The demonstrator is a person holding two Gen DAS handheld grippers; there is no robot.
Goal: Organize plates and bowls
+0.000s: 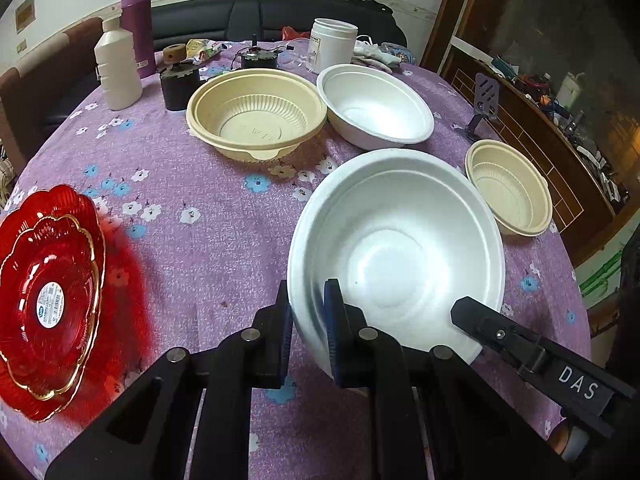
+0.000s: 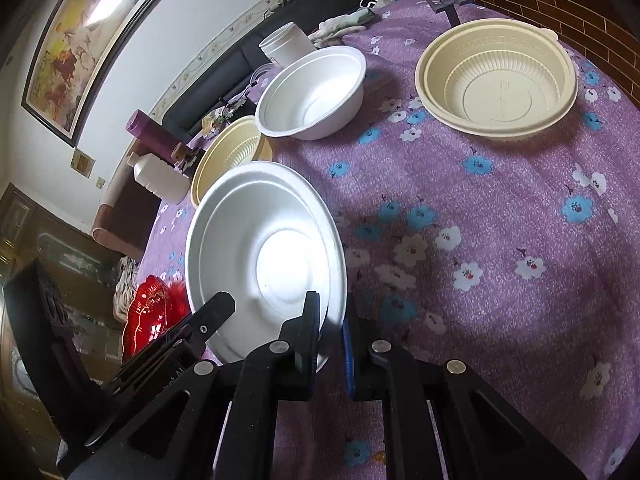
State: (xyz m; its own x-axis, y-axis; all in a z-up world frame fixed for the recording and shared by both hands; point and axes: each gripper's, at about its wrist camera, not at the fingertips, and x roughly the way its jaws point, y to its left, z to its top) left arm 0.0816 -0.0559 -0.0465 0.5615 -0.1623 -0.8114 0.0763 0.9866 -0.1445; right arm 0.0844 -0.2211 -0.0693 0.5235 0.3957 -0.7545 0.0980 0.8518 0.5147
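A white foam bowl (image 1: 396, 248) is held by both grippers at once. My left gripper (image 1: 308, 336) is shut on its left rim; my right gripper (image 2: 330, 336) is shut on its right rim (image 2: 264, 256). The right gripper's finger shows in the left wrist view (image 1: 480, 322). A second white bowl (image 1: 374, 106) (image 2: 312, 92) stands farther back. A cream ribbed bowl (image 1: 256, 114) (image 2: 228, 156) sits beside it. Another cream bowl (image 1: 508, 188) (image 2: 496, 76) stands at the right. Stacked red plates (image 1: 48, 296) (image 2: 150, 316) lie at the left.
On the purple flowered tablecloth (image 1: 192, 240) the far side holds a white bottle (image 1: 116, 68), a purple flask (image 1: 138, 24), a white jar (image 1: 332, 44), dark small objects (image 1: 178, 84) and a phone stand (image 1: 484, 100). A wooden cabinet (image 1: 560, 152) stands right of the table.
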